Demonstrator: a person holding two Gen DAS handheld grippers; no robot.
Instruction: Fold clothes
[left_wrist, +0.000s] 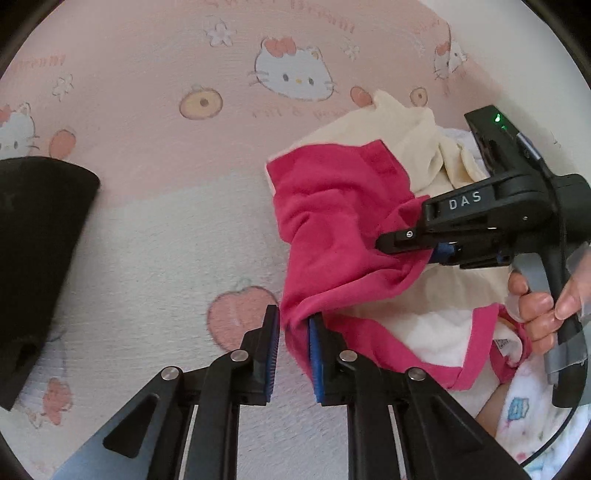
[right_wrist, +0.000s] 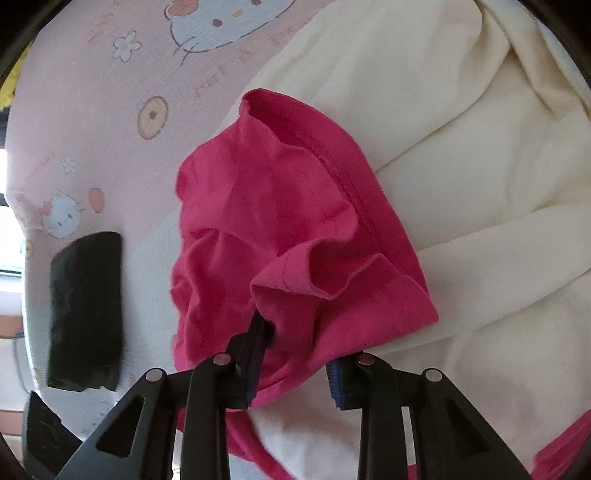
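Garment: pink-and-cream shirt (left_wrist: 332, 206), bunched, lying on right side of bed sheet (left_wrist: 155, 155) with cartoon cat print; pink sleeve on top, cream body spreading right and far.
Left gripper (left_wrist: 293, 354): low in its own view, blue pads nearly together, pink sleeve edge pinched between them, fabric rising from the jaws toward the bundle.
Right gripper (left_wrist: 410, 245): comes in from the right, person's hand (left_wrist: 543, 306) on its handle; in its own view (right_wrist: 295, 369) the jaws stand partly apart with a thick wad of pink fabric between, left pad buried in the folds; cannot tell if pads press it.
Other: black object (left_wrist: 37, 258) on sheet at far left, well apart from shirt.
Near right: white printed fabric (left_wrist: 528, 410) under the hand.
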